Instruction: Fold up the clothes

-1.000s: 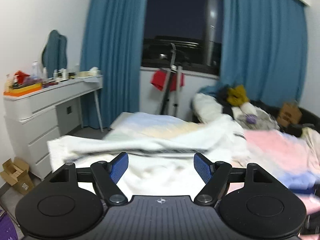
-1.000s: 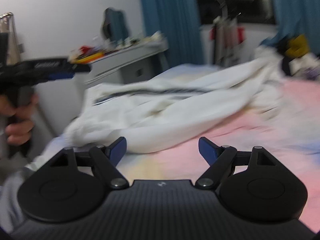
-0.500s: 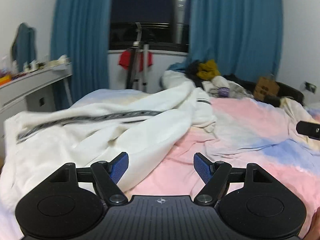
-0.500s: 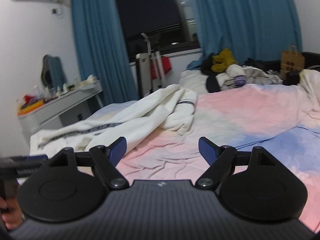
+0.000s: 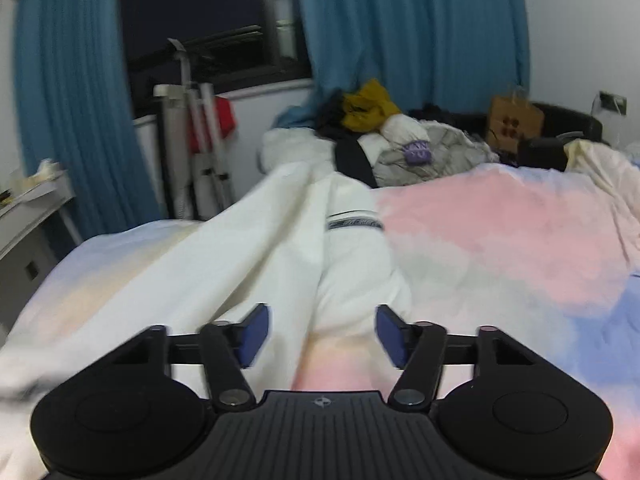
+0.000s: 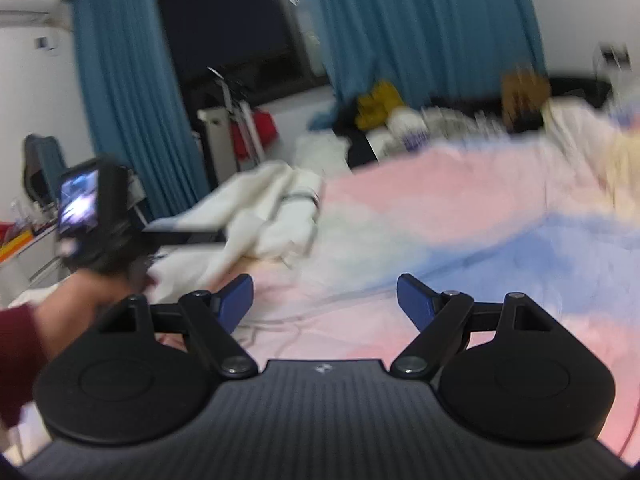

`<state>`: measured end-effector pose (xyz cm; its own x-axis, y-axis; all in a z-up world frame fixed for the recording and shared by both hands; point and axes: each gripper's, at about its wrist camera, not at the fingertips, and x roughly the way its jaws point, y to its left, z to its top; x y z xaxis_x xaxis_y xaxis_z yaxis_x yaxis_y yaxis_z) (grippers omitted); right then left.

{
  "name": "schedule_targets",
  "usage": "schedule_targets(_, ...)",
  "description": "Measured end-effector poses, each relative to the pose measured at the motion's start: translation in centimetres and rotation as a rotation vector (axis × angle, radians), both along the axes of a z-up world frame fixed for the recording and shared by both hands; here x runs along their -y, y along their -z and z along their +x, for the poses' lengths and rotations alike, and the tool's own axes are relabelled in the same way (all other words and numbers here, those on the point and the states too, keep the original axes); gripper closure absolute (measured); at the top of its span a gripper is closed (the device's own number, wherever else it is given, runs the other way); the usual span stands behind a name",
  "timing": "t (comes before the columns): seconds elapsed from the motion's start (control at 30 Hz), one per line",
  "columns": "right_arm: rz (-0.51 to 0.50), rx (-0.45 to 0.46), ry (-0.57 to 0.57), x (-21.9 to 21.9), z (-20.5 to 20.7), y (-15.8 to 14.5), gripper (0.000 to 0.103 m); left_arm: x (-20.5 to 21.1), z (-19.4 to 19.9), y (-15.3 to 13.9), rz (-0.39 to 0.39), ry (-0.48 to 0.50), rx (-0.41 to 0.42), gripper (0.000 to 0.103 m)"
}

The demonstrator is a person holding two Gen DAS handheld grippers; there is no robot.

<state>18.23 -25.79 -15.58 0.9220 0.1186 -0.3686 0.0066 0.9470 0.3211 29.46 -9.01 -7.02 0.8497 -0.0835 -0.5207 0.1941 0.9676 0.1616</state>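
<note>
The left claw (image 5: 318, 334) was closing, its blue pads not yet pressing anything; a fold of the white garment (image 5: 248, 256) lay just ahead, between them. The garment stretched over the bed (image 5: 500, 232) from 8 o'clock up toward 12 in the left view, with a dark-striped cuff (image 5: 354, 222) at its far end. In the right view the left claw (image 6: 184, 236), gripped by a hand (image 6: 76, 300) in a dark red sleeve (image 6: 16, 356), reached at 9 o'clock toward the bunched garment (image 6: 276, 208). The right claw (image 6: 325, 300) stood released and wide over bare pastel sheet, well apart from the garment. A heap of clothes (image 5: 384, 136) sat at 12 o'clock beneath blue curtains (image 5: 416, 40).
</note>
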Motion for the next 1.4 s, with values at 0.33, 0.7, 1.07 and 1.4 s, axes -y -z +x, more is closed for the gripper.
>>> schedule_targets(0.33, 0.115, -0.145, 0.014, 2.5, 6.0, 5.6, 0.022, 7.4, 20.6, 4.8, 0.195, -0.155, 0.027, 0.048)
schedule_targets(0.7, 0.122, -0.174, 0.005, 2.3, 9.0, 7.8, 0.022, 6.9, 21.2, 2.7, 0.148, -0.169, 0.043, 0.100)
schedule_targets(1.07, 0.174, -0.013, -0.006, 3.2, 6.2, 4.4, 0.022, -0.5, -0.5, -8.4, -0.017, 0.033, 0.087, 0.101)
schedule_targets(1.4, 0.383, 0.021, -0.041, 4.4, 2.9, 2.3, 0.021, -6.8, -20.3, -3.9, -0.155, 0.059, 0.027, 0.100)
